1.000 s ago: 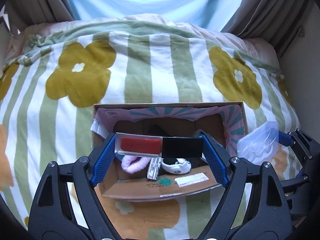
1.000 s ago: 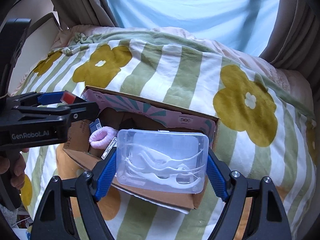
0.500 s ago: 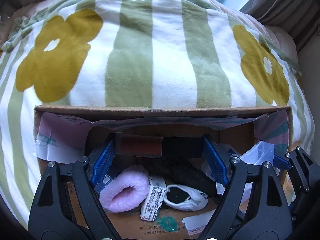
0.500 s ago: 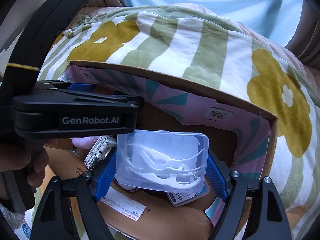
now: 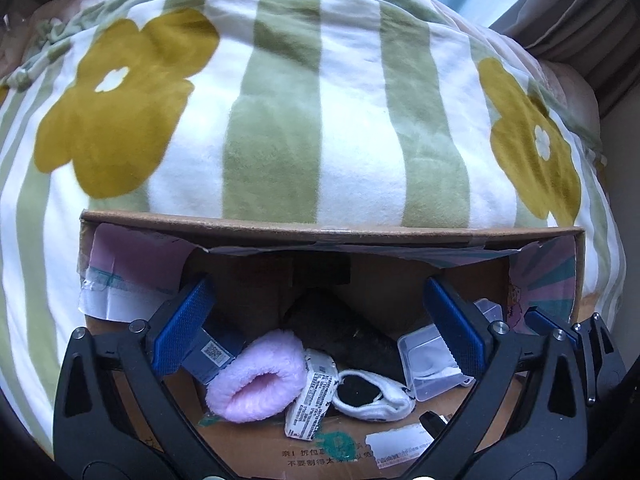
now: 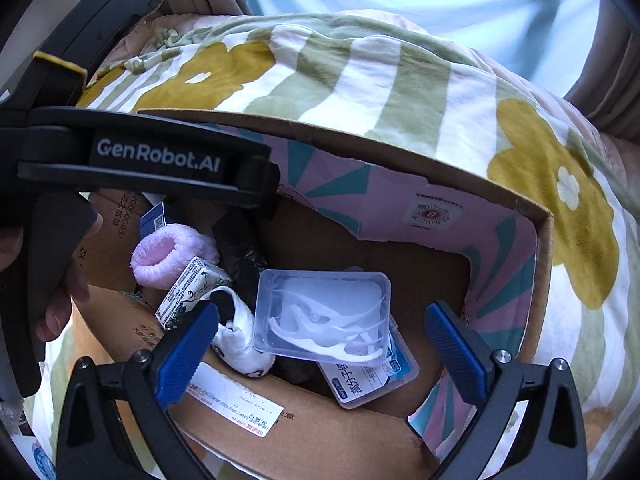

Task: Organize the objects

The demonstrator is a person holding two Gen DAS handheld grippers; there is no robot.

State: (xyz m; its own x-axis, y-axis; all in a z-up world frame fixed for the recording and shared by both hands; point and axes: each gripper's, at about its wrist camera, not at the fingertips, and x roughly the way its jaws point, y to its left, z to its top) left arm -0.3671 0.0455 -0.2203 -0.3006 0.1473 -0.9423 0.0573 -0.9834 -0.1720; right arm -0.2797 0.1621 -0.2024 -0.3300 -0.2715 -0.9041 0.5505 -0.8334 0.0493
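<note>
An open cardboard box (image 5: 320, 229) (image 6: 516, 208) sits on the flowered blanket. Inside lie a clear plastic case of floss picks (image 6: 322, 314) (image 5: 430, 364), a pink fluffy band (image 5: 256, 376) (image 6: 170, 254), a small printed carton (image 5: 312, 392) (image 6: 192, 292), a white and black sock (image 5: 372, 396) (image 6: 240, 340), a blue box (image 5: 212, 354) and a dark item (image 5: 340, 328). My left gripper (image 5: 320, 332) is open and empty over the box. My right gripper (image 6: 320, 356) is open and empty just above the clear case. The left gripper's body (image 6: 152, 160) shows in the right wrist view.
The blanket (image 5: 280, 100) with green stripes and yellow flowers covers the bed around the box. Curtains (image 5: 580, 8) hang behind. A second flat clear case with a blue label (image 6: 368, 384) lies under the floss case.
Both grippers have opened. The left let go of the red and black bar, which is out of sight. The right dropped the clear floss case into the box.
</note>
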